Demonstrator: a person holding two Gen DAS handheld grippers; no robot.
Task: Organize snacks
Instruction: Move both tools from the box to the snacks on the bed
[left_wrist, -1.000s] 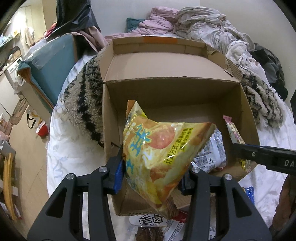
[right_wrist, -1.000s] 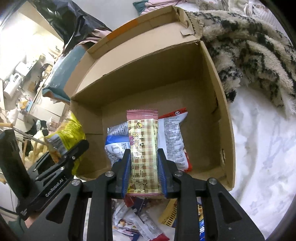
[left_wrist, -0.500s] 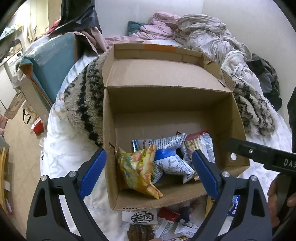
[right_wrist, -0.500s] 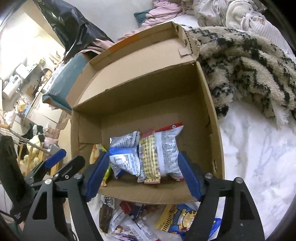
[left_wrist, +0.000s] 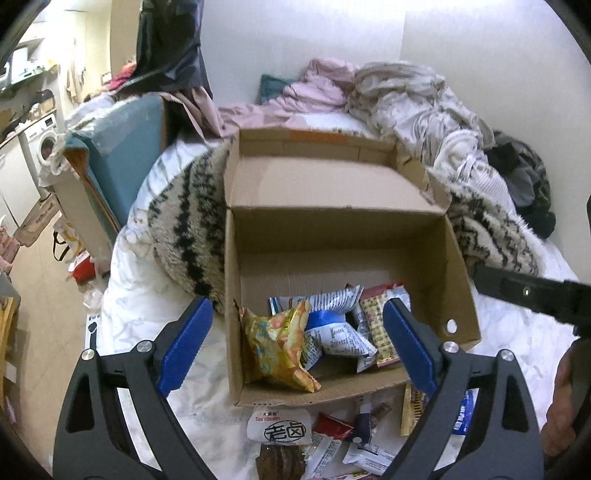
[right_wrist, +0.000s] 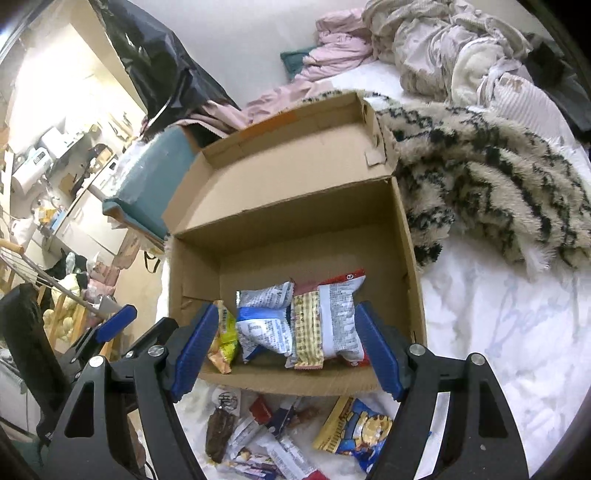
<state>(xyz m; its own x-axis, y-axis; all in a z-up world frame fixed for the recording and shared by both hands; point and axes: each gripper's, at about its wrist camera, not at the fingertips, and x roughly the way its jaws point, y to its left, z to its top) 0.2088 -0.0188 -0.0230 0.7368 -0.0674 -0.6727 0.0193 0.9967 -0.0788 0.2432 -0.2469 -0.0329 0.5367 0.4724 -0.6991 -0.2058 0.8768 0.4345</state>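
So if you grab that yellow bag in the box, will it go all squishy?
Probably. The yellow snack bag looks crinkled and puffy, so it should flex and feel light. Its glossy film may be slippery. The contents could crush under a hard squeeze.

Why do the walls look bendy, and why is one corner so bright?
Left wrist view: the fisheye lens curves the wall edges and leaves dark rounded corners around the cardboard box. Right wrist view: same curving, and the room at upper left glares pale yellow.

Our bed (right_wrist: 498, 332), white sheet

We see the cardboard box (left_wrist: 458, 266) on it, loose snack packets (right_wrist: 280, 435) before the box, a furry blanket (right_wrist: 480, 177) behind.
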